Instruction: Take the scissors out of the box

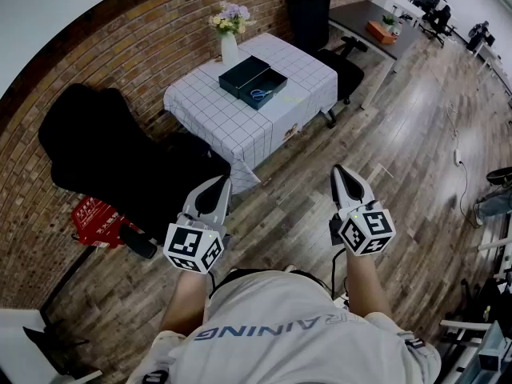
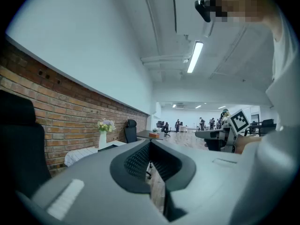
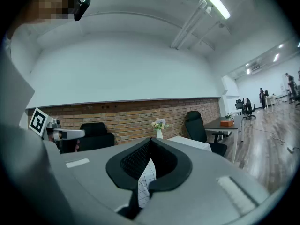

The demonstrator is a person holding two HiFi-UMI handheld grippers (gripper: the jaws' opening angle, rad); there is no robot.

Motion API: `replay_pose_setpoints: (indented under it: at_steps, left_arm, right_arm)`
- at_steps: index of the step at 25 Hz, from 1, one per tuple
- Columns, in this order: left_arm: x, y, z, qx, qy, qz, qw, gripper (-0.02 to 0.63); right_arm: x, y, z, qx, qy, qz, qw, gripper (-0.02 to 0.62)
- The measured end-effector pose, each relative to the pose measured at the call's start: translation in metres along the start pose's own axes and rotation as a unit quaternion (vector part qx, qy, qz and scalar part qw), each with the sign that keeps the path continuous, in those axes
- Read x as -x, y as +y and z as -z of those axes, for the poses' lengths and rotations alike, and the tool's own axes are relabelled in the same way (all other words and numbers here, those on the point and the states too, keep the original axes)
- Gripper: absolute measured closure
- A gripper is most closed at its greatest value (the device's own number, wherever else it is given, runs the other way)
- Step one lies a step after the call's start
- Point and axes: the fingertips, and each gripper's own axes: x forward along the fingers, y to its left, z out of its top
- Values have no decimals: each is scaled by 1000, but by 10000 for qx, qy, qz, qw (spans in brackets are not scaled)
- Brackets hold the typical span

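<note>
Blue-handled scissors (image 1: 260,95) lie inside an open dark box (image 1: 274,78) on the small table with a white checked cloth (image 1: 232,122), far ahead of me. The box's dark lid (image 1: 242,72) sits beside it on the left. My left gripper (image 1: 221,182) and right gripper (image 1: 338,169) are held close to my body over the wooden floor, well short of the table. Both point level toward the table with jaws shut and nothing between them. In the left gripper view the shut jaw tips (image 2: 150,142) meet, as they do in the right gripper view (image 3: 151,139).
A white vase of flowers (image 1: 230,45) stands at the table's back corner. A black chair (image 1: 112,154) sits left of the table by the brick wall, another (image 1: 316,10) behind it. A desk (image 1: 376,22) stands far right with an orange box (image 1: 382,31).
</note>
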Motion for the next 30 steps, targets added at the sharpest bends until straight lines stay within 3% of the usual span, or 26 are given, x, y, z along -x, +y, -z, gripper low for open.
replay_pose_setpoints:
  at_steps: [20, 30]
  left_arm:
    - [32, 28, 14, 231, 164, 4, 9996, 603]
    - [34, 47, 41, 353, 359, 231, 9985, 603]
  right_arm:
    - [-1, 47, 11, 40, 87, -98, 9999, 580]
    - [-7, 60, 47, -12, 391, 87, 9992, 580]
